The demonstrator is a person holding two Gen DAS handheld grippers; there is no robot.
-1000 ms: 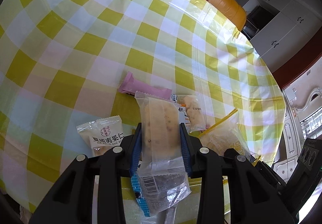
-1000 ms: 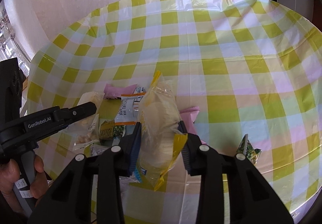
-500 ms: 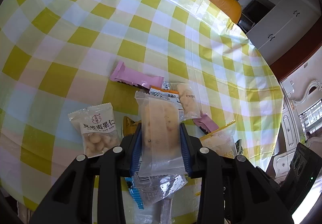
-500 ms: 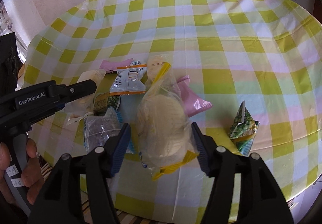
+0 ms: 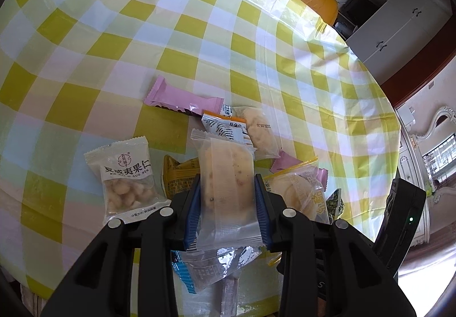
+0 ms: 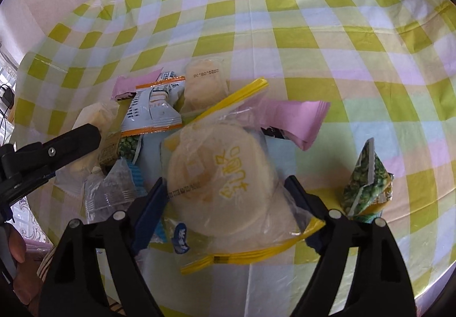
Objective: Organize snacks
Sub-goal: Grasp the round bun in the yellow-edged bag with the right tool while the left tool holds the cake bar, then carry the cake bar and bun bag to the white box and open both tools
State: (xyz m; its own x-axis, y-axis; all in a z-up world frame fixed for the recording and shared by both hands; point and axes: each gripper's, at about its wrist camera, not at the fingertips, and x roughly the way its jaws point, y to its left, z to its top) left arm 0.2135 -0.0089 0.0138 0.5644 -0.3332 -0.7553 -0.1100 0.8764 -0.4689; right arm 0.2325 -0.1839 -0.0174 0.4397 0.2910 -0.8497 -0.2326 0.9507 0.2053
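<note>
Meanwhile the left claw [image 5: 227,203] was clenched on a clear-wrapped pastry [image 5: 225,174] above the snack pile, while the right claw [image 6: 225,200], jaws closing, straddled a yellow-edged cake bag [image 6: 225,174] lying unpinched on the desk [image 6: 285,32].

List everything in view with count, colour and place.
tablecloth: 1, yellow-white check, covering table
pink wrappers: 2, pink, pile's far side
nut packet: 1, white, left of pile
orange-trimmed packet: 1, white, pile's middle
pea packet: 1, green, right of pile
zip bag: 1, clear with yellow strip, atop pile
pastry packet: 1, clear, in left tongs
left tongs: 1, black, shut on pastry packet
right tongs: 1, black, jaws closing around zip bag, not gripping
</note>
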